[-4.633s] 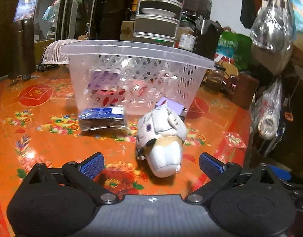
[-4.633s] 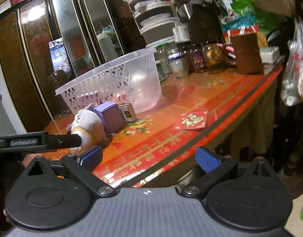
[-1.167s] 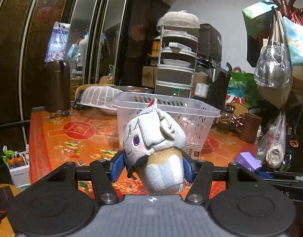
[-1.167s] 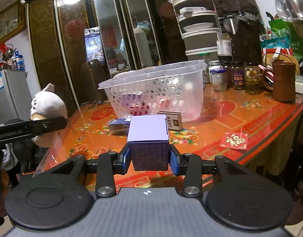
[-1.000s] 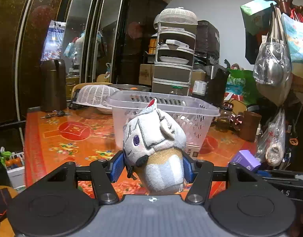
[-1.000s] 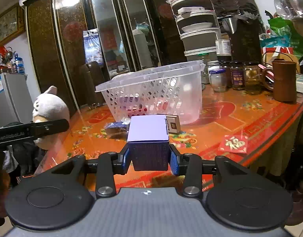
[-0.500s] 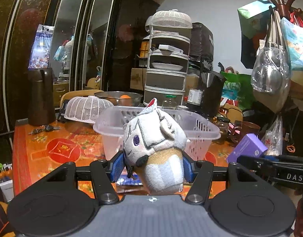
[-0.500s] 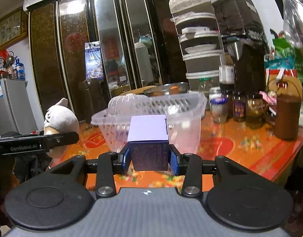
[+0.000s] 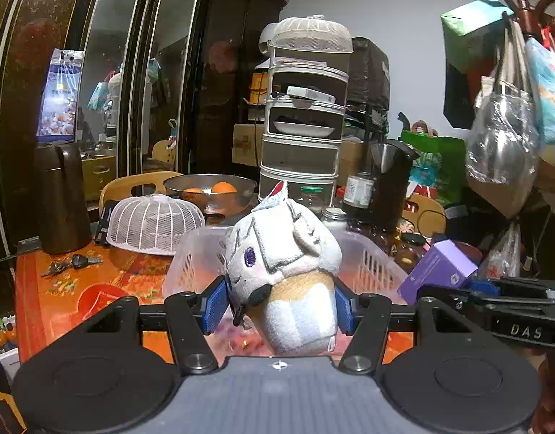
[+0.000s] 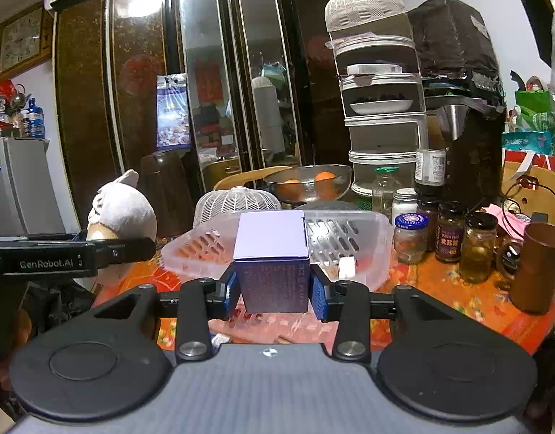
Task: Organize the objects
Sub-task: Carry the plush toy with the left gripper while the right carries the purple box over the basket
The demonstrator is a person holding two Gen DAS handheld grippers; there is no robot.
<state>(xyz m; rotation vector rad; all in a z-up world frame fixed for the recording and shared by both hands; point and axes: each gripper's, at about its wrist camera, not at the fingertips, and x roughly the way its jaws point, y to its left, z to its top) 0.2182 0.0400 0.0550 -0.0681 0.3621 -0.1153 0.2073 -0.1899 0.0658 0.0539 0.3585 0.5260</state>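
My left gripper (image 9: 279,305) is shut on a grey-and-white plush toy (image 9: 284,271) and holds it over the near rim of the clear plastic basket (image 9: 376,264). My right gripper (image 10: 273,289) is shut on a purple box (image 10: 272,256) and holds it above the near side of the same basket (image 10: 346,242). The purple box also shows in the left wrist view (image 9: 438,271), and the plush toy shows at the left of the right wrist view (image 10: 123,209). Small items lie inside the basket, seen only dimly.
The red patterned table (image 9: 60,296) carries a white mesh food cover (image 9: 154,224), a steel bowl of oranges (image 9: 210,191), keys (image 9: 71,264), a brown thermos (image 9: 62,195), several jars (image 10: 449,233), a brown mug (image 10: 539,267) and a tiered food rack (image 9: 302,133). Bags (image 9: 505,152) hang at right.
Both grippers have risen and moved forward with their loads, from in front of the basket to above its near rim. The jaws have stayed shut on the plush toy and the box.
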